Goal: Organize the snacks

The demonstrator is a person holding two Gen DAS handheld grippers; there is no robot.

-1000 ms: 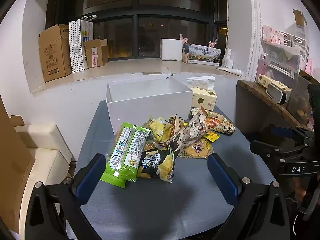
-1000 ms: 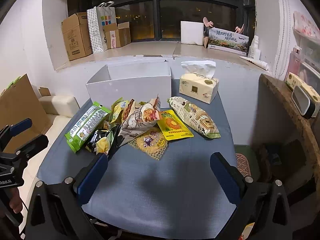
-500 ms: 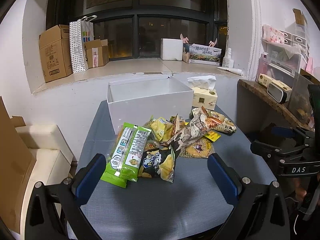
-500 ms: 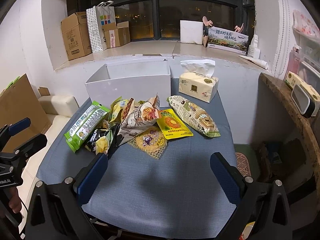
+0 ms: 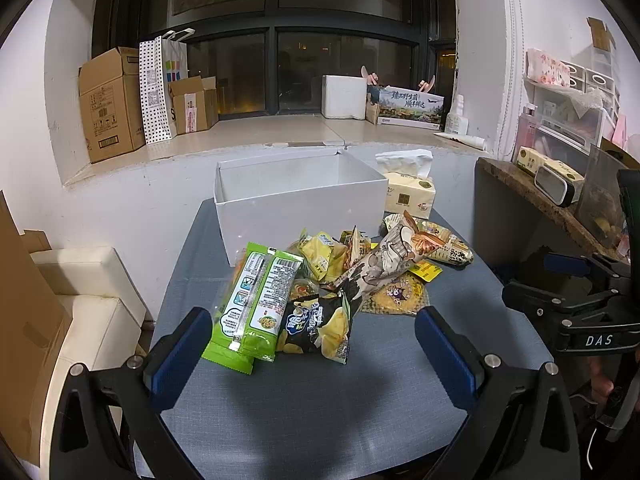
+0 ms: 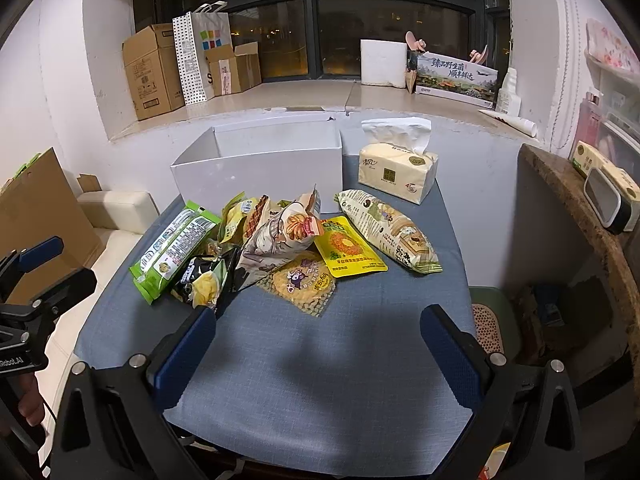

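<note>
Left gripper (image 5: 312, 344) and right gripper (image 6: 318, 342), both with jaws spread wide and empty, hover over the near part of the blue-grey table (image 6: 320, 380). Beyond them lies the snack pile: green packet (image 5: 256, 300), black chip bag (image 5: 316, 326), yellow pouch (image 6: 348, 248), long cream bag (image 6: 390, 230). Behind stands the white box (image 5: 298, 204), beside the tissue pack (image 6: 396, 172).

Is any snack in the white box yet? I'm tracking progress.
No, the white box looks empty inside, and the snacks lie on the table in front of it.
</note>
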